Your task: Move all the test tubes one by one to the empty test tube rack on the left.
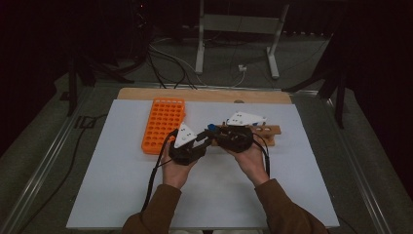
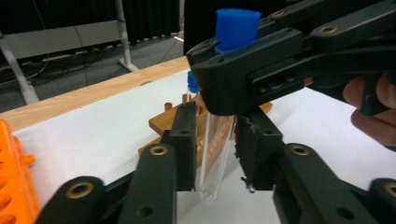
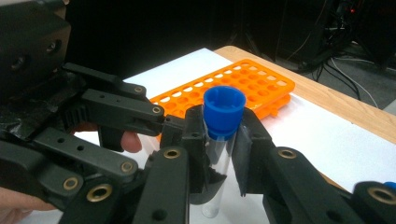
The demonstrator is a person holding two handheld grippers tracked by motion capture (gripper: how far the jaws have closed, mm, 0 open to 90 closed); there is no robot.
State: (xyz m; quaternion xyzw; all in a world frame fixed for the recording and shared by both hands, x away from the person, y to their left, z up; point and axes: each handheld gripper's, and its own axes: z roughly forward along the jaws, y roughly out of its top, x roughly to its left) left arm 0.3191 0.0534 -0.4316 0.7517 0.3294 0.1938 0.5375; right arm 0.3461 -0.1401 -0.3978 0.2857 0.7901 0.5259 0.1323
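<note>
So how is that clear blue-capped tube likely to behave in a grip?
The tube looks like smooth, thin clear plastic or glass, so probably slippery and possibly fragile if squeezed. It appears empty, hence likely light. Being round, it would probably roll if laid on the table.

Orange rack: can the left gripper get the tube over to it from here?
Probably yes: the orange rack lies just beside the left gripper with bare table between, but the right gripper also clamps the tube and must release.

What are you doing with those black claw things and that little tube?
A person holds a clear test tube with a blue cap between two grippers above the white table. The right gripper clamps it just under the cap. The left gripper brackets its lower part. An orange rack and a wooden rack wait nearby.
</note>
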